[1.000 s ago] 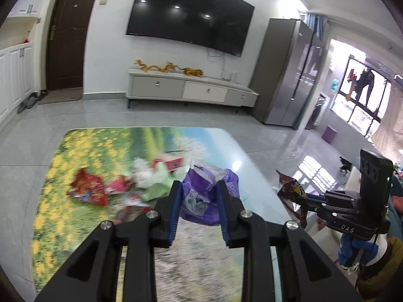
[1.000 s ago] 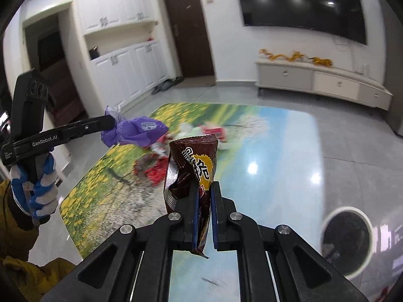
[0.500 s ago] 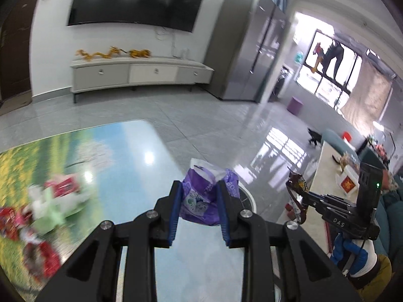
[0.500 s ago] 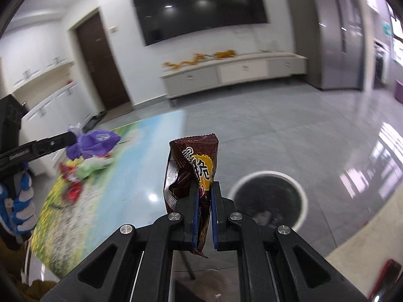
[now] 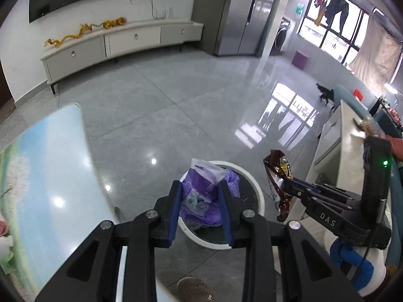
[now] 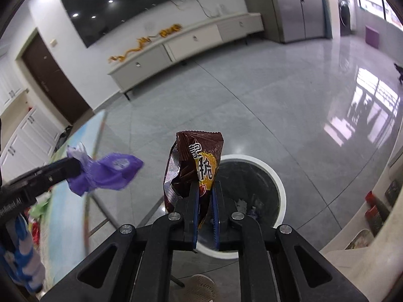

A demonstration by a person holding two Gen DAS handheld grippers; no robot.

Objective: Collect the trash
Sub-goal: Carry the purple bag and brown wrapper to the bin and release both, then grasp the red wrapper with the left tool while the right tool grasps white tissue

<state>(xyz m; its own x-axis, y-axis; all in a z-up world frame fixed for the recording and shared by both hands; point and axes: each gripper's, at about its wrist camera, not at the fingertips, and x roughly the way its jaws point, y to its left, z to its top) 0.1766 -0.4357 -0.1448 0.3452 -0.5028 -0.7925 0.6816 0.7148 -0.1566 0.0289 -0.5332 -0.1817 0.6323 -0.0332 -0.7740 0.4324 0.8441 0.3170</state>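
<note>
A crumpled purple plastic bag (image 5: pixel 206 176) sits between the blue pads of my left gripper (image 5: pixel 200 188), whose jaws are opening, right above a round white-rimmed trash bin (image 5: pixel 252 183) on the floor. My right gripper (image 6: pixel 204 186) pinches a brown snack wrapper (image 6: pixel 199 156) upright over the same bin (image 6: pixel 274 176); its jaws are opening too. Each view shows the other tool: the right gripper (image 5: pixel 287 188) with the wrapper (image 5: pixel 277 173), and the left gripper (image 6: pixel 75 163) with the purple bag (image 6: pixel 108 171).
The table with the landscape print (image 5: pixel 50 163) lies to the left, more trash at its far end. A white counter (image 5: pixel 337 136) stands right of the bin. A shoe (image 5: pixel 194 289) is below the grippers. Blue-gloved hands (image 5: pixel 352 264) hold the tools. Open grey floor lies beyond.
Both grippers swung away from the table to the right and dropped lower, carrying the purple bag and the brown wrapper. The bin now lies directly under both.
</note>
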